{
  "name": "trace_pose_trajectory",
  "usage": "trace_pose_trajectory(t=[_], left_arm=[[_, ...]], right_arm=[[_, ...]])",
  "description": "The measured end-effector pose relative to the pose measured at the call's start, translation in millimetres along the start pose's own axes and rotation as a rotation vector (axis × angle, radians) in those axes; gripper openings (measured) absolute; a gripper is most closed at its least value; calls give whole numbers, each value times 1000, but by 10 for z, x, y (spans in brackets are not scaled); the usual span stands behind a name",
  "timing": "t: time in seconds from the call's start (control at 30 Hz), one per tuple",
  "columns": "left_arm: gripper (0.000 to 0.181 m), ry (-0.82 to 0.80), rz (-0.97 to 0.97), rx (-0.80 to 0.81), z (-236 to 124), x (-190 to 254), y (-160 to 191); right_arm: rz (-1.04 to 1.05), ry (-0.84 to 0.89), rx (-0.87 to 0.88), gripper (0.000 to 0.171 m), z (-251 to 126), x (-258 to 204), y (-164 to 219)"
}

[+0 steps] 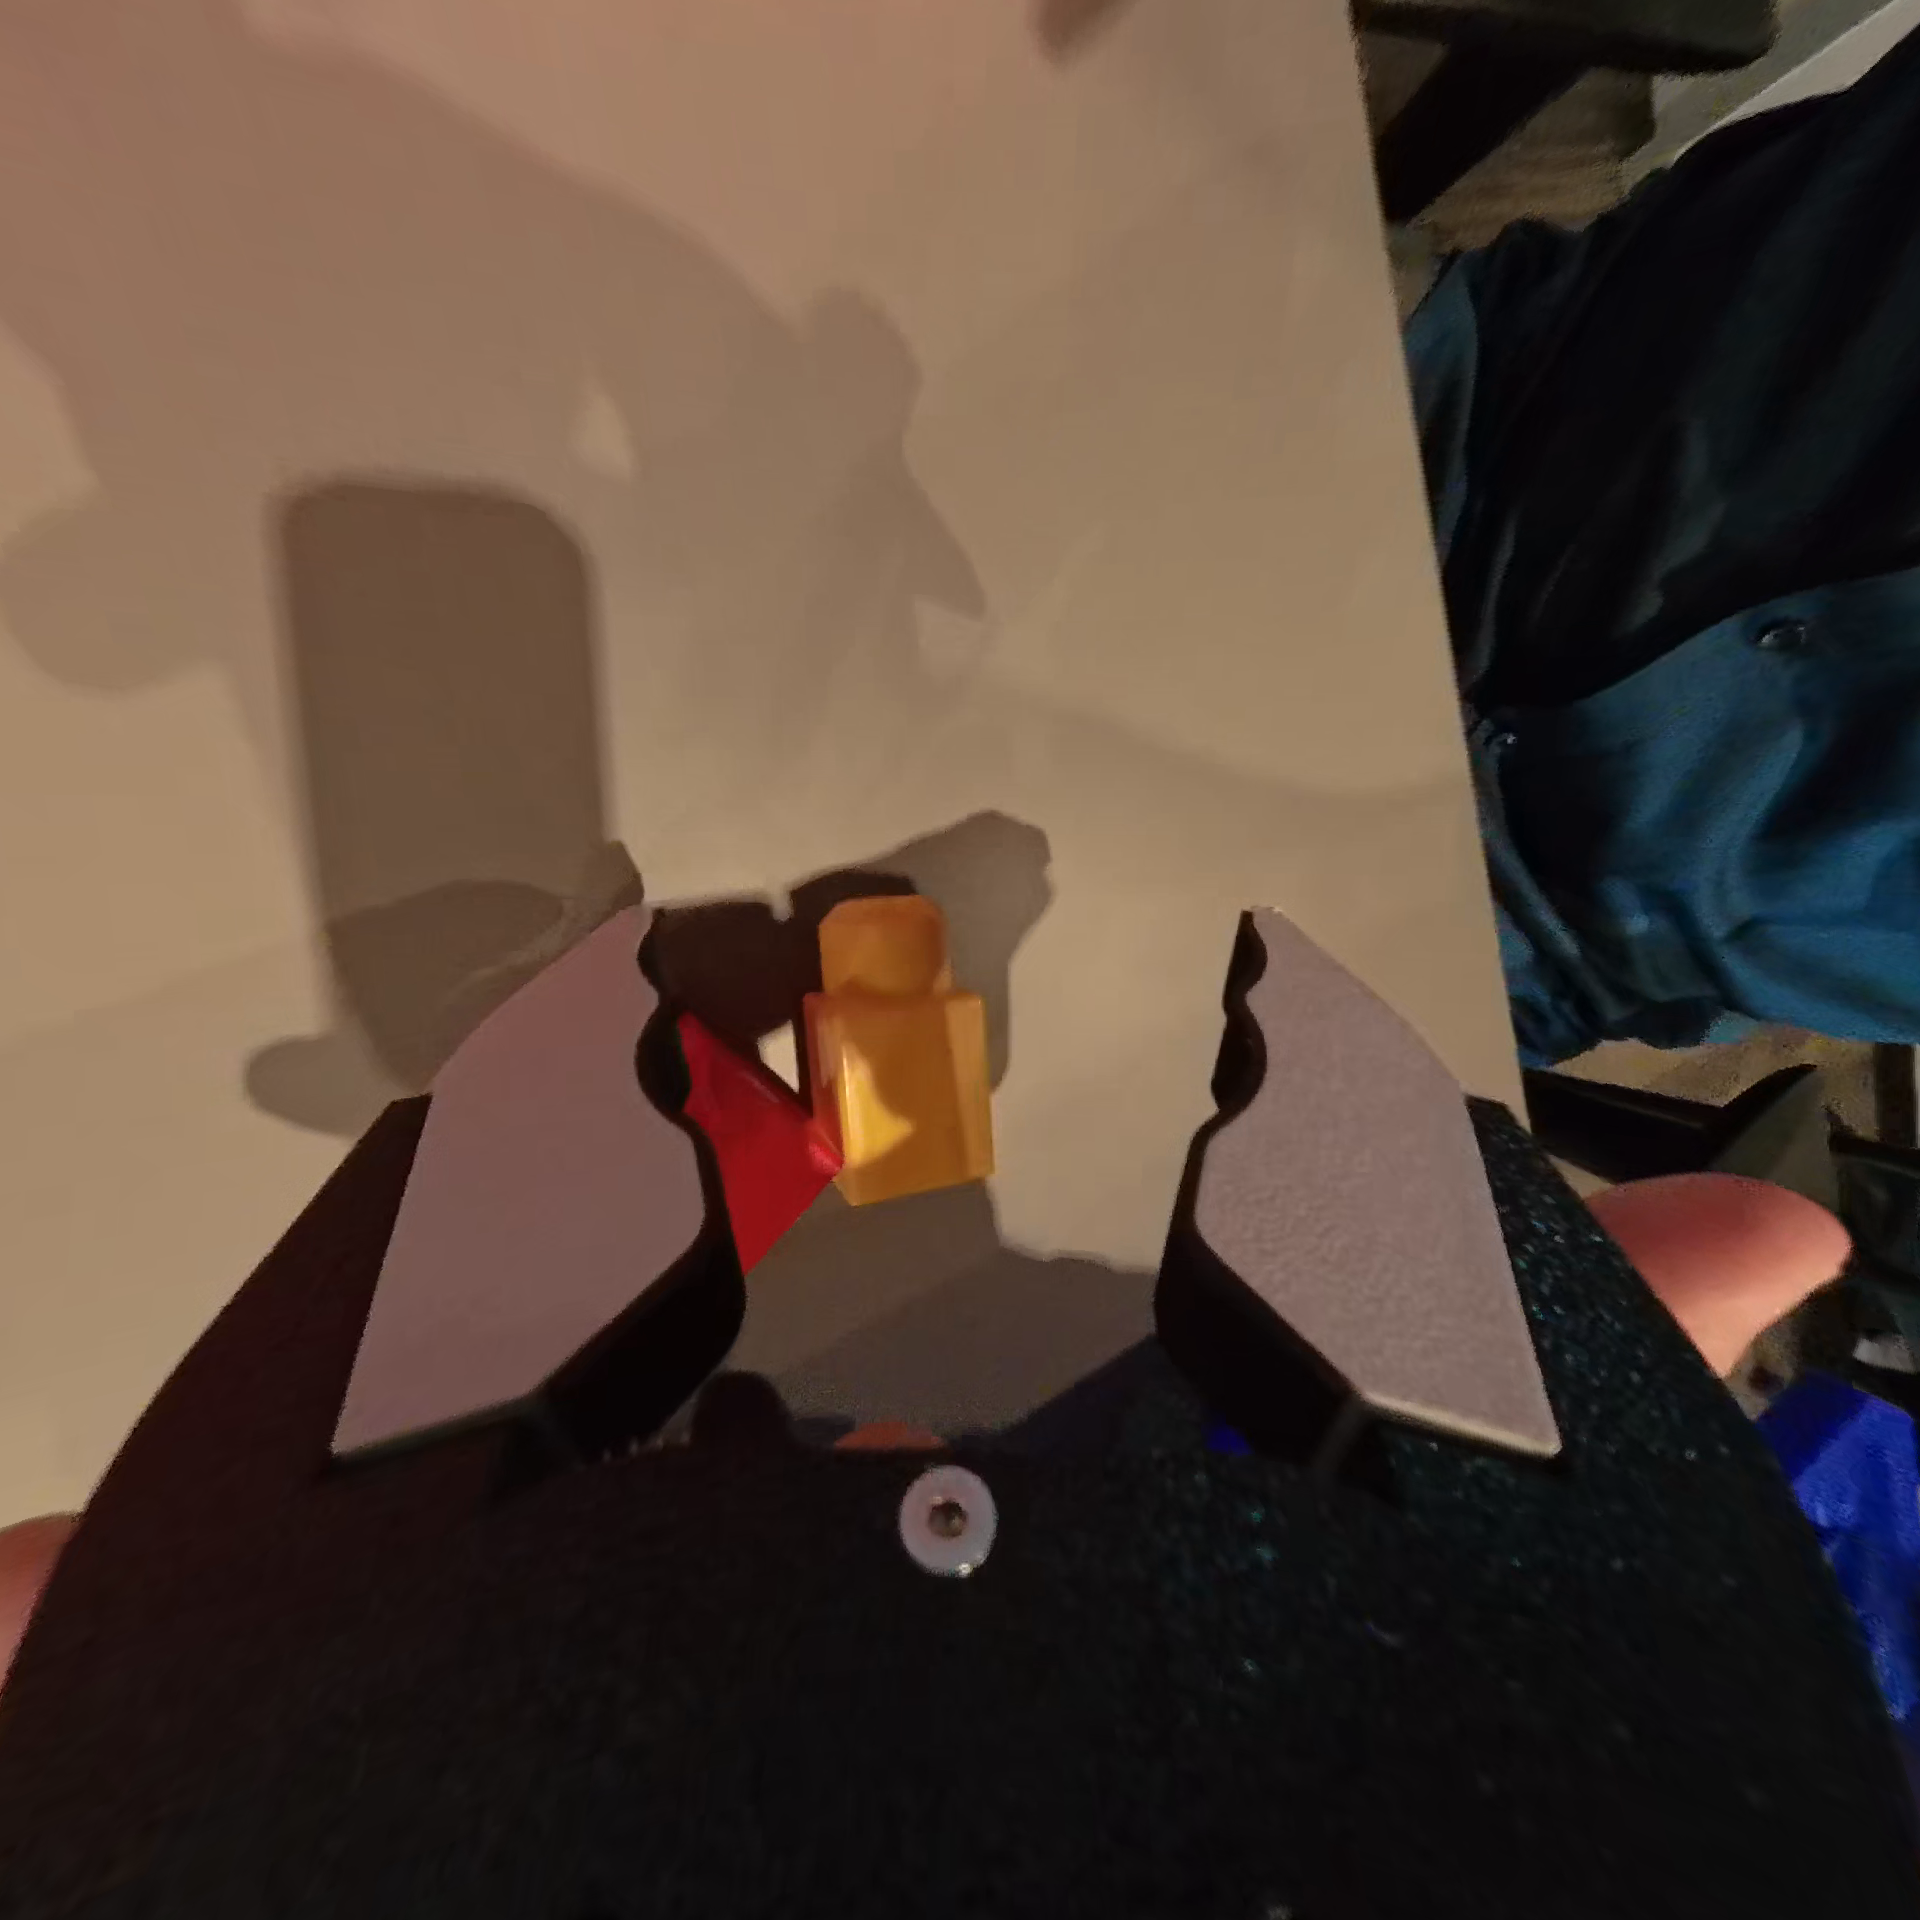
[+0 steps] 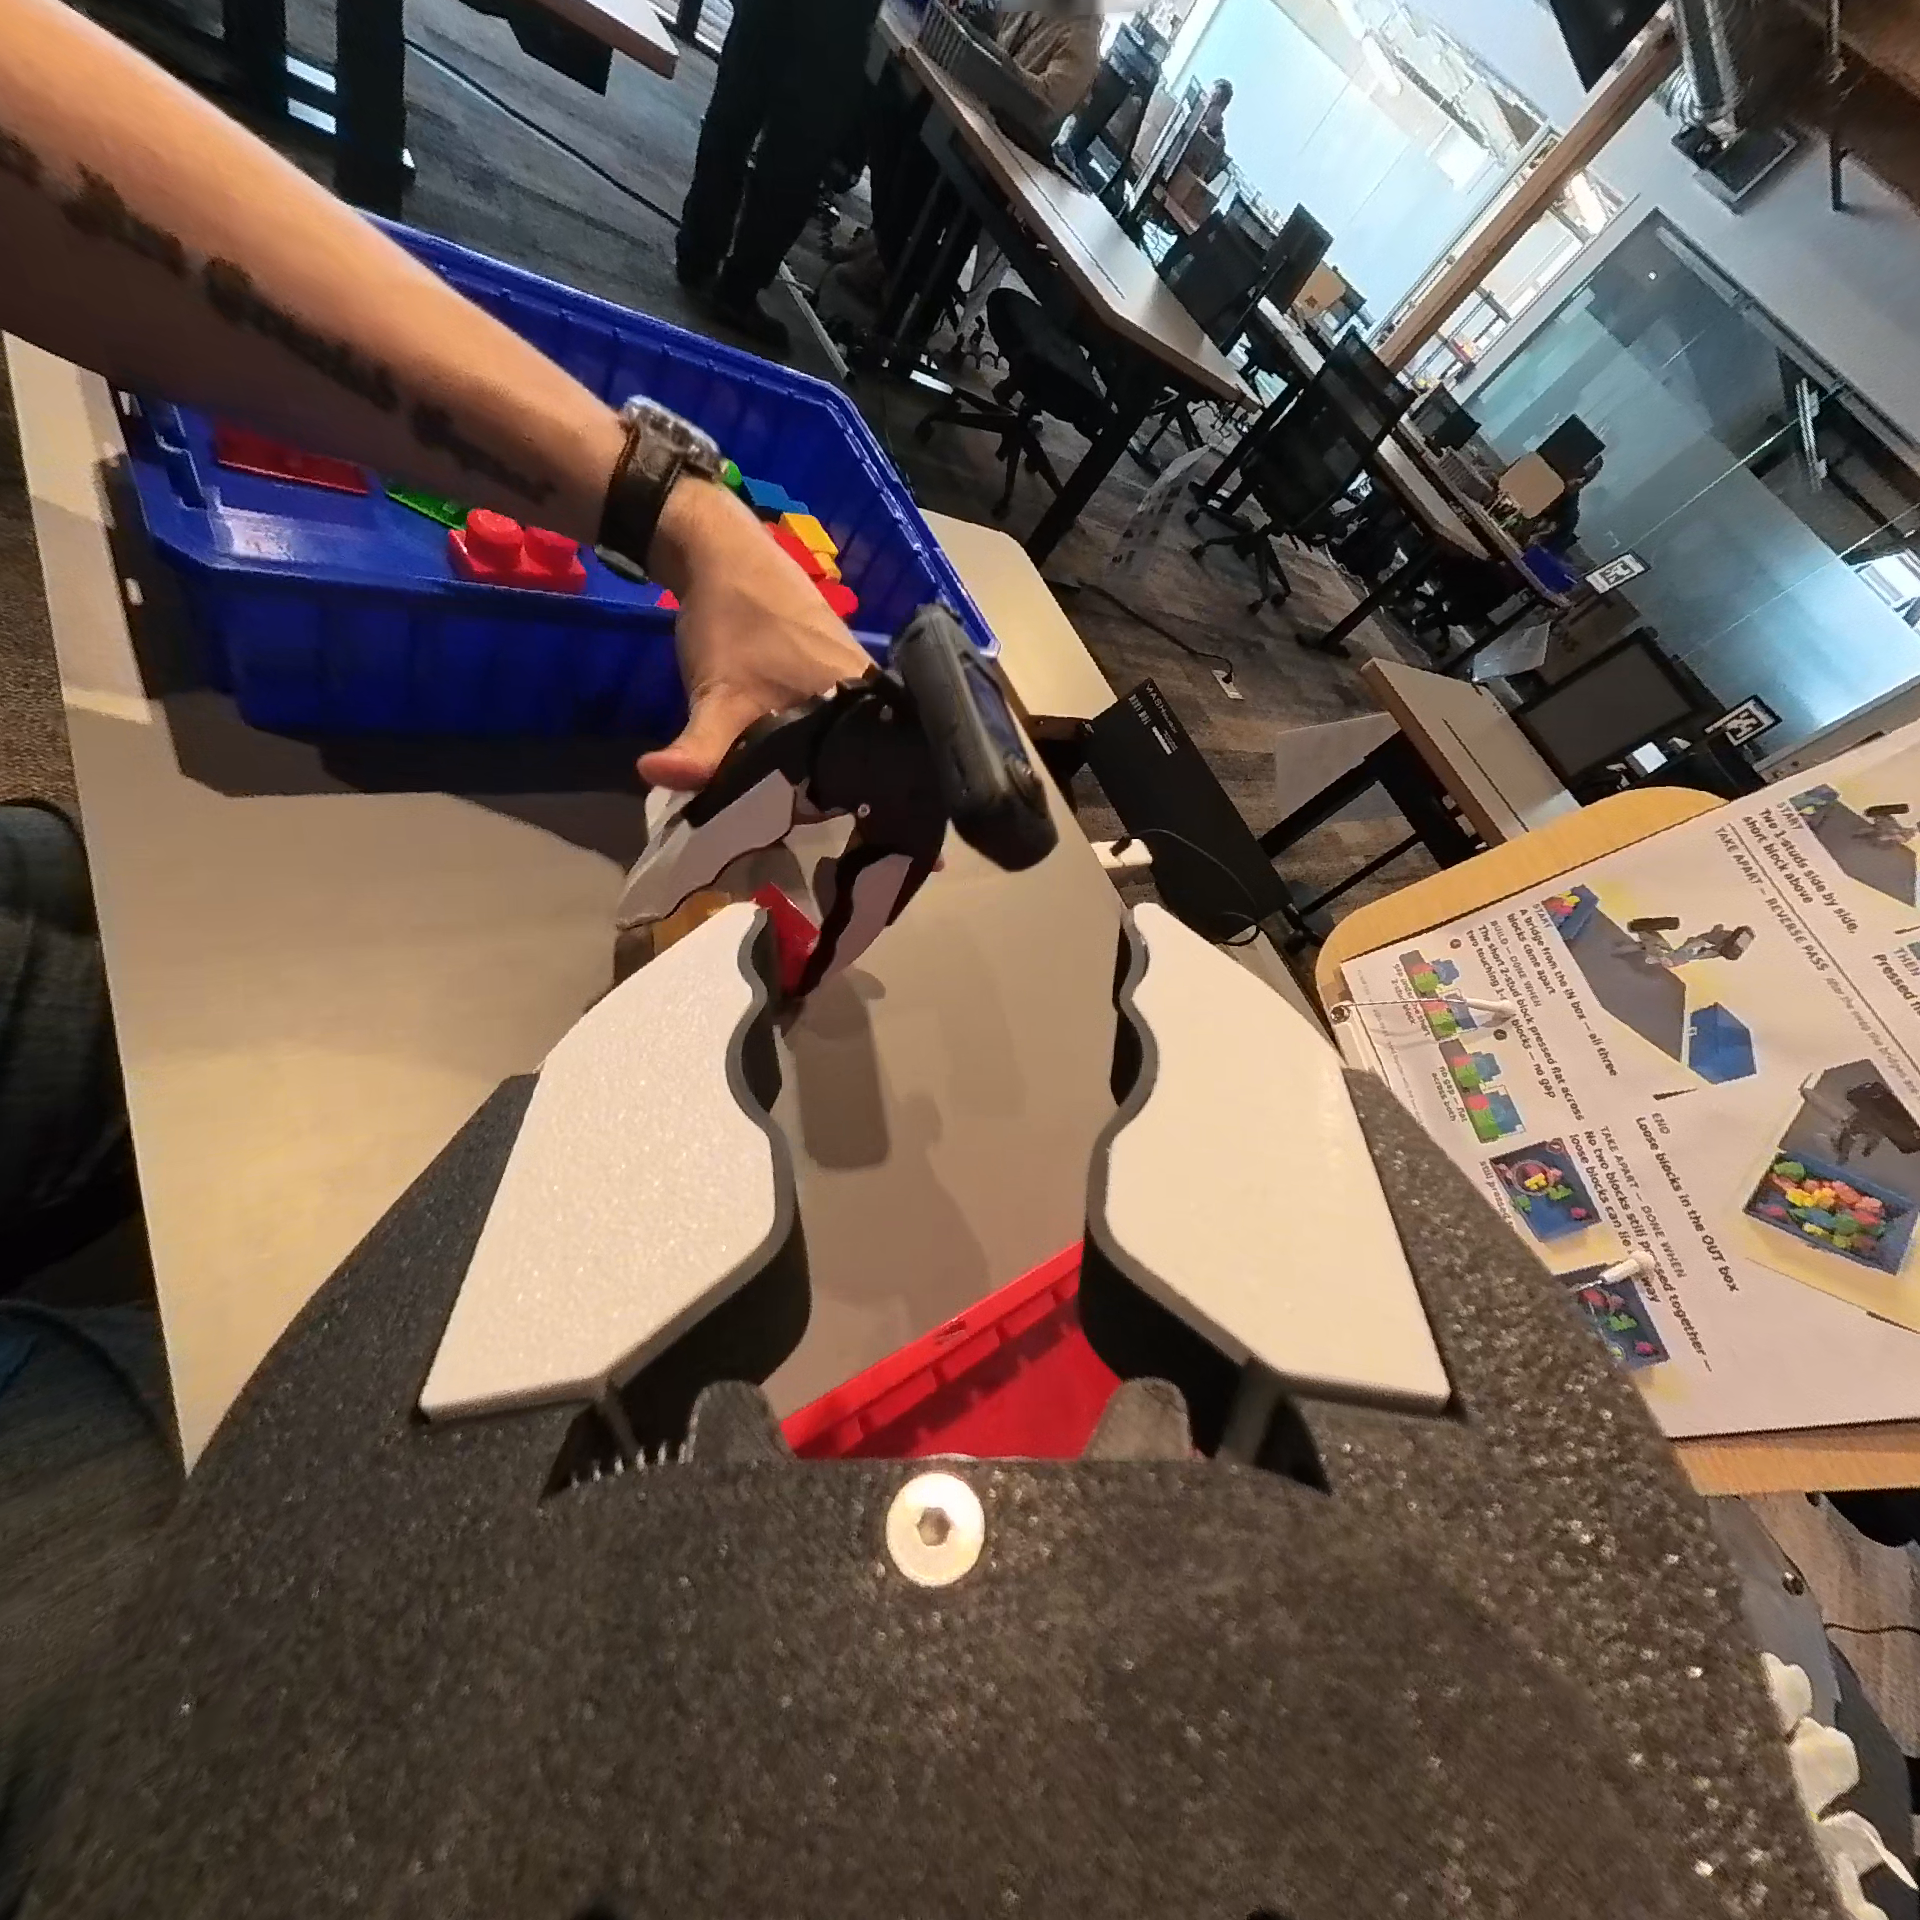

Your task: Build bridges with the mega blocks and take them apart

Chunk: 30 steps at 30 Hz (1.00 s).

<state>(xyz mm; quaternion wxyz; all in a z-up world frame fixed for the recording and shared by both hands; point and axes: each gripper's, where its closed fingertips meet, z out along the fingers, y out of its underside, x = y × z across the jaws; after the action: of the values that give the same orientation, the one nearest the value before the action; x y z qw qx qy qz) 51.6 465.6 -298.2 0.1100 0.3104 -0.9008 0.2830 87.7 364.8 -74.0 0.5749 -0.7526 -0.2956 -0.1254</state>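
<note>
Yellow one-stud block (image 1: 902,1070) touches red block (image 1: 764,1148) on table.

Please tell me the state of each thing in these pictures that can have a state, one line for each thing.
left gripper: open, low over the table, holding nothing.
right gripper: open, empty, held above the table.
yellow block: loose between the left gripper's fingers, touching the red block.
red block: tilted, against the left gripper's finger.
blue bin: open, holds blocks of several colours.
red bin: only a part in view, contents hidden.
</note>
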Motion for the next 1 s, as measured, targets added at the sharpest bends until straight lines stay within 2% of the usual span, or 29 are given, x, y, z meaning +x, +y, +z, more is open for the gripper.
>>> trace_pose_trajectory(t=[0.03,0.4,0.6,1.0], left_arm=[[99,0,4,21,-32,11,-36],[100,-88,-103,105,-347,-170,-34],[100,-111,-145,75,-335,-232,69],[100,-102,-138,72,-319,-207,63]], right_arm=[[-1,-1,-1,62,4,-6,-1],[-4,-4,0,62,6,-20,-11],[-3,-4,-1,62,0,-20,-9],[-3,-8,-4,62,14,-30,-6]])
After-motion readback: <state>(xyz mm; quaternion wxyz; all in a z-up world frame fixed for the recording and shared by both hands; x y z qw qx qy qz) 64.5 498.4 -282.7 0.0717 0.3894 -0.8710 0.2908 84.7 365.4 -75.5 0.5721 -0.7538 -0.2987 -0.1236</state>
